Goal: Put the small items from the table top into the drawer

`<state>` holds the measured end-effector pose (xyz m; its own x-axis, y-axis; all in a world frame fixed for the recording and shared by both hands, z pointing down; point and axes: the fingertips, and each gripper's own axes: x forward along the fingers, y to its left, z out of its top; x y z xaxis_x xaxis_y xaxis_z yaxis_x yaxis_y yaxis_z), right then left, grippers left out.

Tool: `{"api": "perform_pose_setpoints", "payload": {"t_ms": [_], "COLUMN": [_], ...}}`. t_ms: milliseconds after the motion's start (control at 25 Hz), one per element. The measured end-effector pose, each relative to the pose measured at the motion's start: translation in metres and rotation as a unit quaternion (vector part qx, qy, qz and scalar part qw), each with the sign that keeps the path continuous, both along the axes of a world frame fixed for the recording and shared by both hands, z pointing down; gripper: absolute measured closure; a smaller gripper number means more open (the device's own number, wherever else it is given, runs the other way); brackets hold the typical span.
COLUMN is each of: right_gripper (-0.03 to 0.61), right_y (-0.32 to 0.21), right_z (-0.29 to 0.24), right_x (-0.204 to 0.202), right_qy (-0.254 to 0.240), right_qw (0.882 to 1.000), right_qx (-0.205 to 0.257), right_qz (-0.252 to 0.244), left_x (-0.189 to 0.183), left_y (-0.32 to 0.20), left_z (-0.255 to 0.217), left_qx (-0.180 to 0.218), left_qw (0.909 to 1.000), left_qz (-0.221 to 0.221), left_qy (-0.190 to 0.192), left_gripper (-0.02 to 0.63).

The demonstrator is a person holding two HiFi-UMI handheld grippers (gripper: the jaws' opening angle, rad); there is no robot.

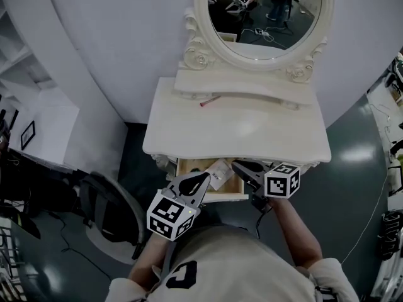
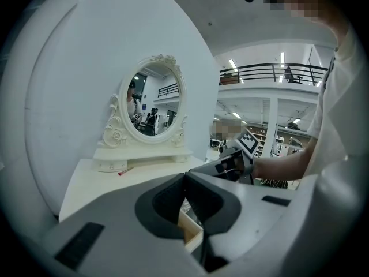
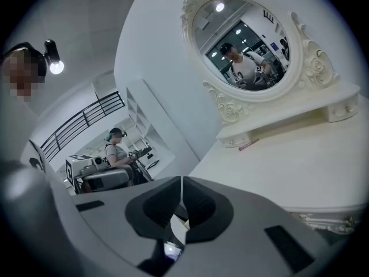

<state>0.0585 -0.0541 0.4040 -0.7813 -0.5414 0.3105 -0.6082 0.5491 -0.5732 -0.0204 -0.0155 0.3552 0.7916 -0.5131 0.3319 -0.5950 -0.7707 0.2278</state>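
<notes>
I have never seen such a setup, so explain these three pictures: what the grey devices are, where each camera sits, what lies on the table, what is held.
No robot here: a person holds two grey two-jaw grippers, each bearing a cube with square markers. The head view comes from a camera on the person's head, looking down. The other two come from cameras riding on the left gripper and the right gripper. On the white dressing table, below its oval white-framed mirror, lies one thin red stick. The wooden drawer under the table edge stands open. Both grippers are shut and hold nothing.
</notes>
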Motion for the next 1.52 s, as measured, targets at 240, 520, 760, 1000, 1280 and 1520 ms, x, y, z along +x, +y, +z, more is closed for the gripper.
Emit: {"api": "perform_pose_setpoints", "payload": {"t_ms": [240,520,760,1000,1280,1520], "right_gripper": [0.545,0.545,0.545,0.545,0.545,0.545], "right_y": [-0.020,-0.041,-0.058,-0.083,-0.131,-0.179], "right_z": [-0.004,-0.004,-0.009,-0.004,0.002,0.033], "right_x": [-0.020,-0.029,-0.033,-0.033,-0.015,-0.001], "right_qy": [0.036,0.073,0.080,0.093,0.087,0.144], "right_qw": [0.999,0.997,0.997,0.995,0.996,0.988], "right_qx": [0.011,0.014,0.013,0.014,0.013,0.037], "right_qz": [-0.012,-0.005,-0.011,-0.026,-0.031,-0.048], "left_x": [-0.025,-0.037,-0.021,-0.012,0.005,0.020], "left_y": [-0.018,-0.034,-0.039,-0.051,-0.067,-0.085], "left_z": [0.003,0.008,0.013,0.013,0.019,0.031], "left_qx": [-0.007,-0.014,-0.019,-0.032,-0.060,-0.078], "left_qw": [0.9999,0.9994,0.9981,0.9973,0.9961,0.9960], "left_qz": [0.001,0.015,0.053,0.054,0.050,0.032], "left_qy": [0.014,0.028,0.026,0.036,0.041,0.028], "left_gripper": [0.557,0.557,0.557,0.557,0.557,0.557]}}
